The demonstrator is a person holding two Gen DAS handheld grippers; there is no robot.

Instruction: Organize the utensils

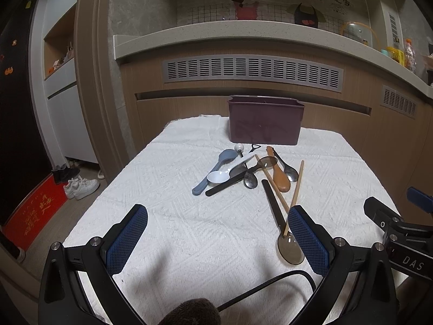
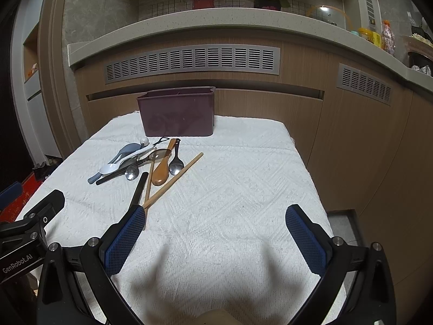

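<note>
A dark purple utensil box (image 1: 265, 120) (image 2: 177, 116) stands at the far end of the white cloth (image 1: 176, 216). In front of it lies a pile of utensils: a blue-grey spoon (image 1: 213, 172), a white spoon (image 1: 220, 176), a brown wooden spoon (image 1: 280, 177) (image 2: 162, 169), metal spoons (image 1: 289, 172), two wooden chopsticks (image 1: 296, 189) (image 2: 176, 180) and a smoky translucent spoon (image 1: 291, 247) with a black handle. My left gripper (image 1: 217, 214) is open and empty, near the translucent spoon. My right gripper (image 2: 216, 214) is open and empty, right of the pile.
A wooden counter front with vent grilles (image 1: 253, 70) rises right behind the table. The counter top holds jars and a basket (image 1: 358, 33). Shoes (image 1: 81, 187) and a red mat (image 1: 35, 211) lie on the floor at left. A black cable (image 1: 270, 283) crosses the cloth near me.
</note>
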